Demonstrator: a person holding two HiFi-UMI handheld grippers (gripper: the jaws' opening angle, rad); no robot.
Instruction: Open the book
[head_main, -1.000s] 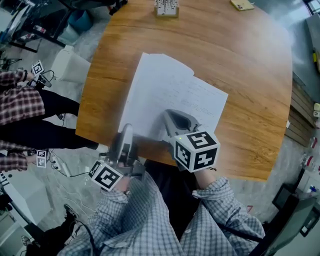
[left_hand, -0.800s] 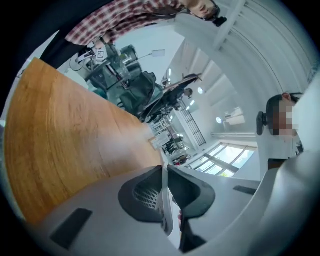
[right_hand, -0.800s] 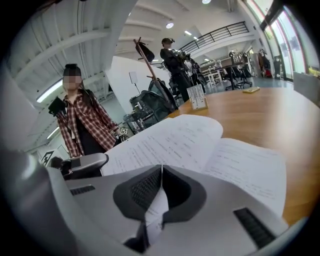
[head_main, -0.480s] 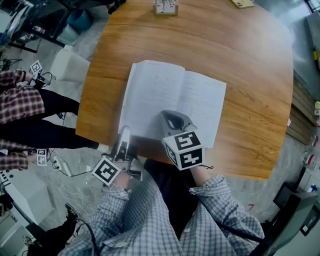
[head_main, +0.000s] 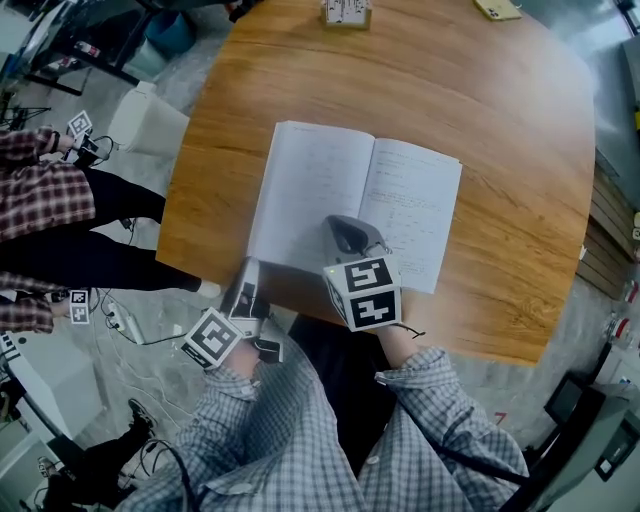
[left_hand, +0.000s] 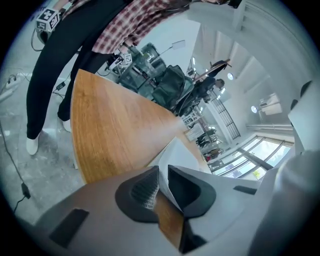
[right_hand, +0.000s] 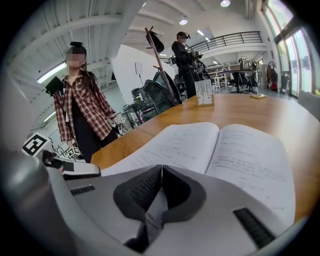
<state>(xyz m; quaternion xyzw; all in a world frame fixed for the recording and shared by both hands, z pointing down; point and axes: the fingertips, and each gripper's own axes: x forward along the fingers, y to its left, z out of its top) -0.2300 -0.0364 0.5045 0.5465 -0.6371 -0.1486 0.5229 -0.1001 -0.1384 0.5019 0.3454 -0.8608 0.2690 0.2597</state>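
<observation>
The book (head_main: 330, 190) lies open and flat on the round wooden table (head_main: 500, 130), both white pages facing up. My left gripper (head_main: 250, 270) is at the near-left corner of the left page, by the table's edge. In the left gripper view a thin white page corner (left_hand: 177, 150) runs between the jaws of the left gripper (left_hand: 163, 172), which are closed on it. My right gripper (head_main: 342, 224) rests over the book's near middle, close to the fold. In the right gripper view the right gripper (right_hand: 161, 170) has its jaws meeting, with the open book (right_hand: 225, 150) spread beyond them.
A small card holder (head_main: 346, 12) and a yellow pad (head_main: 498, 8) sit at the table's far edge. A person in a plaid shirt (head_main: 40, 200) stands left of the table beside a white box (head_main: 145, 125). Cables lie on the floor at the left.
The raised left pages have come down and the book now lies flat. My left gripper sank toward the near-left corner with the page. My right gripper dropped slightly.
</observation>
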